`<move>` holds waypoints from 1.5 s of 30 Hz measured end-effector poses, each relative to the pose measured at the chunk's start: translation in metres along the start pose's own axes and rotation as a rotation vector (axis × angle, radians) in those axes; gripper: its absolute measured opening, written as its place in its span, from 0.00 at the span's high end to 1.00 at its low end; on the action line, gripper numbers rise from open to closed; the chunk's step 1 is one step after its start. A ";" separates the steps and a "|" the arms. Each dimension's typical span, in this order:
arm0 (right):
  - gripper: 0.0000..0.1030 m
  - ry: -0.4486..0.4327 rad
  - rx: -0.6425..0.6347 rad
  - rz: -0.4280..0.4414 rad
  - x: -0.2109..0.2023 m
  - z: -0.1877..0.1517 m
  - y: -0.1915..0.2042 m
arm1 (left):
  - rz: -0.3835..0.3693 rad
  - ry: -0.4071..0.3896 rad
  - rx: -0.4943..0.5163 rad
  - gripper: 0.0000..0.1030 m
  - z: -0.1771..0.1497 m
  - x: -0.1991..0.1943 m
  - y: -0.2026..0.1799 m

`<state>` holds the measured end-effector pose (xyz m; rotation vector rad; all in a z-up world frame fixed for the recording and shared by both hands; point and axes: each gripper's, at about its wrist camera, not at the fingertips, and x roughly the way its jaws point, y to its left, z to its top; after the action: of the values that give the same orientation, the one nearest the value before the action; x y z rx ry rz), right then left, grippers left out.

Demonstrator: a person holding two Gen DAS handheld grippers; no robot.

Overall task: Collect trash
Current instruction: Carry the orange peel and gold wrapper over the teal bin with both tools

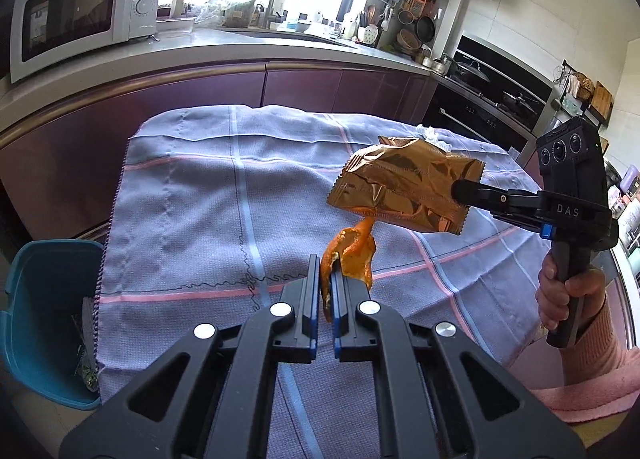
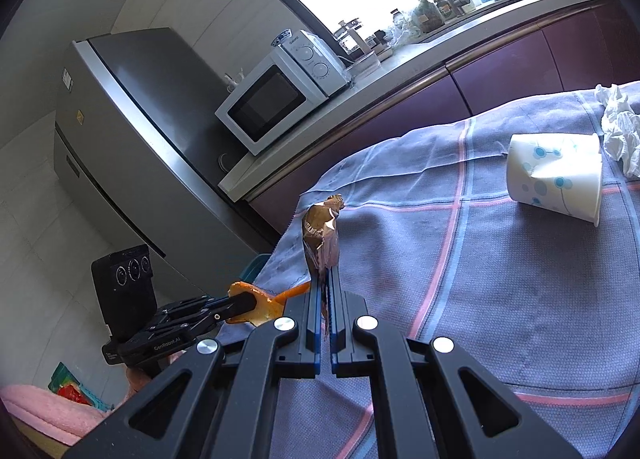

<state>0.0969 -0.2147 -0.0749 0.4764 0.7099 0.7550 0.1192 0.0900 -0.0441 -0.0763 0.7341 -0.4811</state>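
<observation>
My left gripper [image 1: 327, 265] is shut on an orange peel [image 1: 352, 255], held just above the checked cloth [image 1: 192, 195]. To its upper right my right gripper [image 1: 460, 191] is shut on a crumpled gold-brown wrapper [image 1: 404, 187], lifted over the table. In the right wrist view the right gripper [image 2: 325, 275] pinches that wrapper [image 2: 322, 231] edge-on, and the left gripper [image 2: 250, 301] with the orange peel [image 2: 264, 305] sits low at the left. A white paper cup with blue dots [image 2: 556, 179] lies on its side on the cloth, beside a crumpled white tissue [image 2: 620, 127].
A teal bin [image 1: 44, 299] with some rubbish inside stands on the floor left of the table. Purple cabinets [image 1: 280, 87] and a counter with a white microwave [image 1: 80, 11] run behind. A steel fridge [image 2: 132, 131] stands beyond the table's left end. A hand in a pink sleeve [image 1: 588, 331] grips the right handle.
</observation>
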 end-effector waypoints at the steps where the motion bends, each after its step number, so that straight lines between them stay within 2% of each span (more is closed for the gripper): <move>1: 0.98 0.001 -0.002 0.003 0.001 0.000 0.001 | 0.004 -0.004 0.000 0.95 0.000 -0.003 0.001; 16: 0.98 0.021 -0.028 0.051 0.024 0.002 0.022 | 0.072 -0.055 -0.045 0.95 -0.006 -0.043 0.033; 45: 0.98 0.099 -0.076 0.126 0.076 0.003 0.055 | 0.184 -0.113 -0.117 0.95 -0.014 -0.093 0.078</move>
<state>0.1136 -0.1227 -0.0695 0.4195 0.7451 0.9252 0.0814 0.2026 -0.0151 -0.1432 0.6510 -0.2562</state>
